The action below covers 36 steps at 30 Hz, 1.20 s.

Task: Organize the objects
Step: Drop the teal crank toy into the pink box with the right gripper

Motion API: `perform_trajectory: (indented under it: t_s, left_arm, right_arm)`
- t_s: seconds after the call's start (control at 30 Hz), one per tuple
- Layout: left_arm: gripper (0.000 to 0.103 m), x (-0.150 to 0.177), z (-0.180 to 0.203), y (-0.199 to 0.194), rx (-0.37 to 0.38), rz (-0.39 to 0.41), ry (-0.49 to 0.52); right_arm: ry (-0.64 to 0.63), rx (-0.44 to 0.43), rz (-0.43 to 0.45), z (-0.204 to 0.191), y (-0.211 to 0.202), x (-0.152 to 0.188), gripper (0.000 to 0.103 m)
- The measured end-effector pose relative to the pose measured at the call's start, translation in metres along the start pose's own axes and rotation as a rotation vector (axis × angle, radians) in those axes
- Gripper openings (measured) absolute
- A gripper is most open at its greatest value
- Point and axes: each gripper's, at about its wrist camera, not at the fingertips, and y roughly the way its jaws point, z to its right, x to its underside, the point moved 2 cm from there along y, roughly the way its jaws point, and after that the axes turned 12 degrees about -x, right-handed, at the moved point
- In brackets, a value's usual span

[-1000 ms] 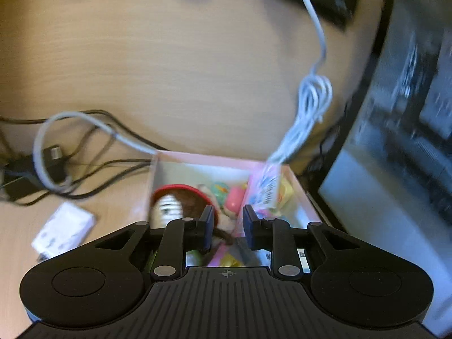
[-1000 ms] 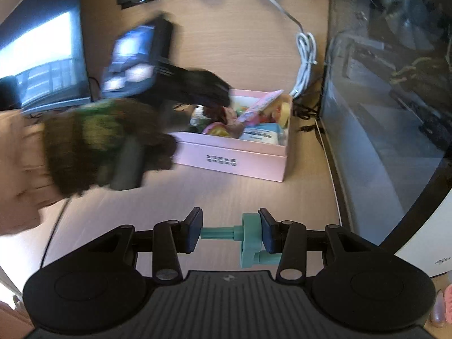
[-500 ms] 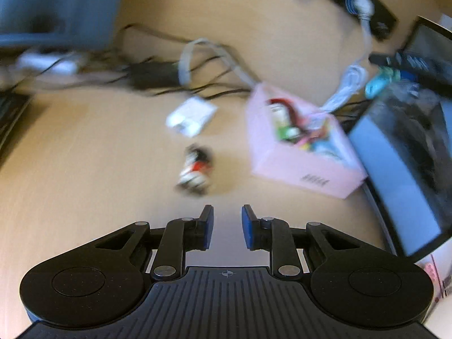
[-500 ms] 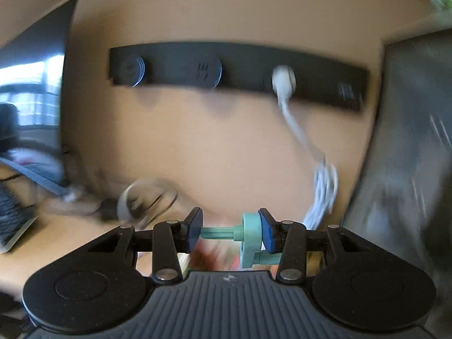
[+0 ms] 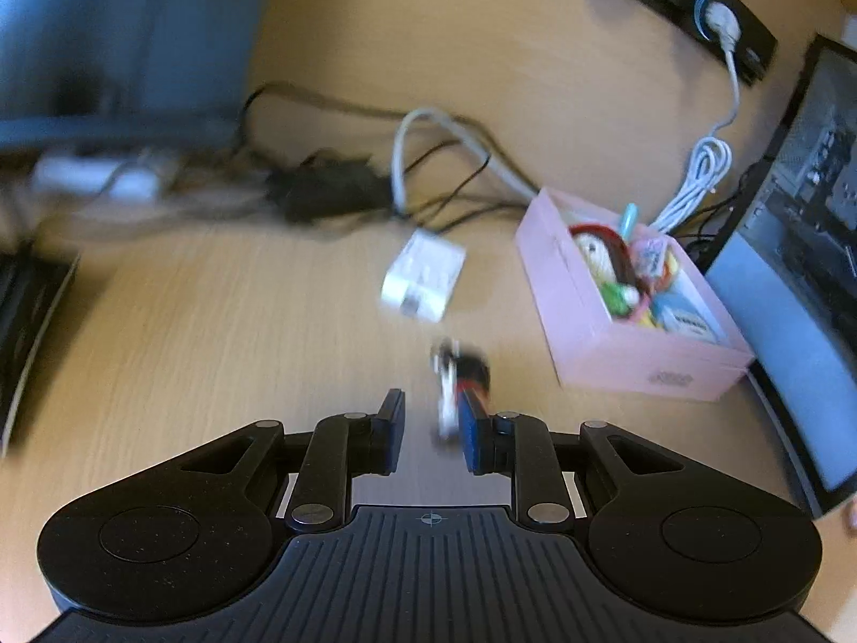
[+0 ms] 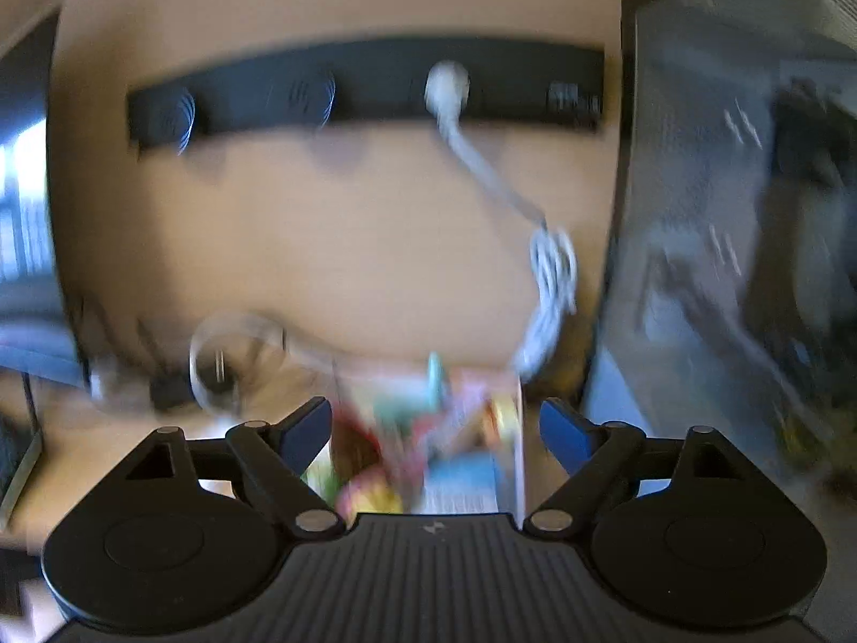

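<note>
1. Far left of the wooden desk [image 5: 225, 321]: a dark keyboard edge [image 5: 27, 321] and, behind it, a blurred tangle of black cables [image 5: 321, 187]. Not part of the sorting.
2. Mid-desk: a small white packet [image 5: 423, 281] lies flat, apart from everything else.
3. Just in front of it, a small black-red-white figurine [image 5: 463, 375] lies on the desk. The left gripper [image 5: 428, 439] hangs right over it, fingers parted a little and holding nothing; its right pad [image 5: 474, 436] is just beside the toy.
4. Risk: the toy sits off-centre toward that pad, so closing now would probably push it aside or pinch only an edge. The view is motion-smeared, so contact cannot be told.
5. Right: the pink box [image 5: 605, 353], already crowded with toys, stands near a dark screen [image 5: 803, 268].
6. The right gripper [image 6: 436, 431] hovers above the box [image 6: 517, 428], fingers spread wide, empty.
7. Risk: the full box may shed items if another is dropped on the heap.
</note>
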Motion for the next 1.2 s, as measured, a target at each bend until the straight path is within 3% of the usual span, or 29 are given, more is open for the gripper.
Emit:
perform_trajectory:
  t_s: [0.17,0.27,0.33,0.43,0.53,0.67,0.8,0.87,0.93,1.03,1.2]
  left_arm:
    - [0.024,-0.044,0.025,0.048,-0.001,0.032,0.176]
    - [0.025,-0.063,0.035,0.075,-0.018,0.023,0.215]
    - [0.025,-0.075,0.038,0.086,-0.031,0.008,0.189]
    - [0.024,-0.080,0.041,0.077,0.055,-0.003,0.100]
    - [0.024,-0.068,0.051,0.058,0.115,-0.009,0.093]
    - [0.024,-0.034,0.053,0.033,0.181,-0.077,0.046]
    - [0.024,0.007,0.047,0.008,0.186,-0.146,0.008]
    - [0.024,0.024,0.039,-0.004,0.176,-0.180,-0.005]
    - [0.024,0.037,0.028,-0.015,0.141,-0.189,-0.018]
    - [0.024,0.046,0.005,-0.024,0.087,-0.198,-0.082]
    - [0.024,0.049,-0.022,-0.025,0.033,-0.202,-0.170]
  right_arm:
    - [0.000,0.003,-0.125,-0.015,-0.017,0.055,0.085]
    - [0.007,0.015,-0.147,-0.019,-0.023,0.072,0.085]
    - [0.024,0.024,-0.148,-0.019,-0.026,0.077,0.086]
    - [0.034,0.038,-0.128,-0.015,-0.027,0.074,0.086]
    - [0.040,0.029,-0.083,-0.007,-0.015,0.053,0.086]
    - [0.052,0.004,-0.071,0.012,0.041,0.014,0.083]
    - [0.056,-0.005,-0.110,0.027,0.121,-0.017,0.050]
    - [0.044,0.044,-0.103,0.034,0.156,-0.027,0.042]
    - [0.044,0.073,-0.105,0.041,0.188,-0.035,0.026]
    - [0.038,0.069,-0.149,0.042,0.224,-0.040,0.017]
    - [0.060,-0.005,-0.193,0.019,0.228,-0.022,0.017]
